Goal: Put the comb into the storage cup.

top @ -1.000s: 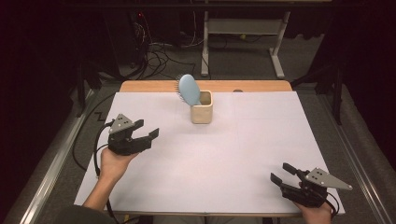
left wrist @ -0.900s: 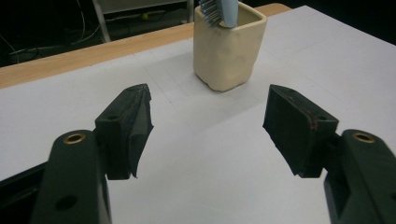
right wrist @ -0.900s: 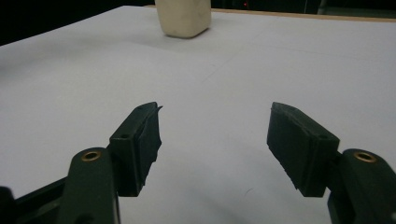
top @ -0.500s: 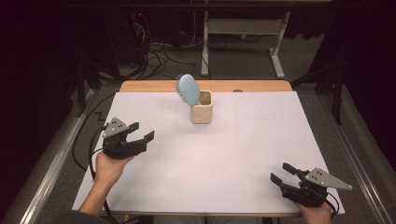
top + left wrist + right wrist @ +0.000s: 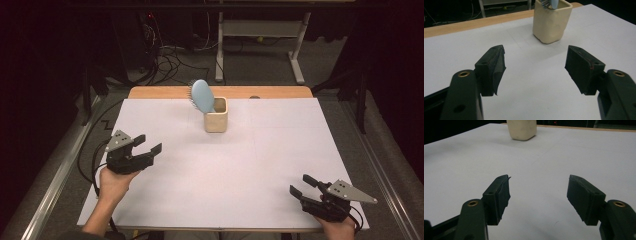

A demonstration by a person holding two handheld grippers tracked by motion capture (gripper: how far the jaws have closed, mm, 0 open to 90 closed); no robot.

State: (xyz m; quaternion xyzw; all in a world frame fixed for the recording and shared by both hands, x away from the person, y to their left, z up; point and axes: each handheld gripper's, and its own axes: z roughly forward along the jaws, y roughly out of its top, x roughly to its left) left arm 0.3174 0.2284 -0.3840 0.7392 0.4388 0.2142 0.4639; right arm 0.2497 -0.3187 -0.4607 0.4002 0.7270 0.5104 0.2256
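Lower right of the high view: right gripper [image 5: 306,188], jaws spread, empty. Left of middle: left gripper [image 5: 146,148], likewise spread. Farther up, centre — hairbrush [image 5: 201,95] leaning in cup [image 5: 216,121]. Probably light, stiff, smooth plastic — best pinched across the head's edges.

A cream, square-mouthed cup [image 5: 216,121] is standing upright toward the far middle of the white surface [image 5: 240,170]. A light-blue hairbrush [image 5: 201,95] is sitting in the cup — handle down, oval head sticking out above the rim, leaning up and to the left — bristles facing left.
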